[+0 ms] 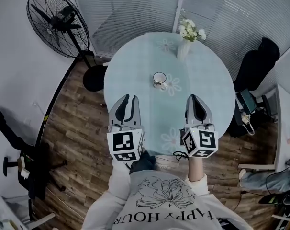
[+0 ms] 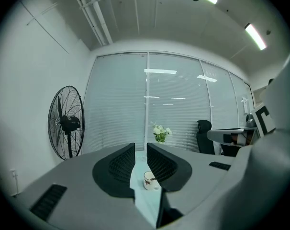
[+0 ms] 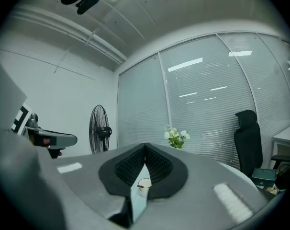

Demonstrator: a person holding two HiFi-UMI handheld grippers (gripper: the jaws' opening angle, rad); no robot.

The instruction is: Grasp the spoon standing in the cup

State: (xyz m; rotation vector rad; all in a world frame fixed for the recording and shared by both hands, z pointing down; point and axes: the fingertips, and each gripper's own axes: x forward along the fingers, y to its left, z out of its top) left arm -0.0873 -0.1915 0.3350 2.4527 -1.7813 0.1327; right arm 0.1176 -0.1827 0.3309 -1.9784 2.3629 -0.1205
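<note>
Round bench with pale blue flowered cloth [image 1: 135, 63]; white ceramic cup [image 1: 159, 80] sits near centre, upright, clear on all sides. Spoon in cup too small to make out.
Left gripper [image 1: 129, 98] over near bench edge, jaws narrowly apart, empty. Right gripper [image 1: 194, 97] alongside, jaws together, empty. Both point level at cup, likely lining up approach; cup well ahead.
White vase of white flowers [image 1: 185, 47] at far rim, out of path.
Black pedestal fan [image 1: 59, 23] and black office chair [image 1: 257, 63] on floor, off bench. Open lane straight to cup.
</note>
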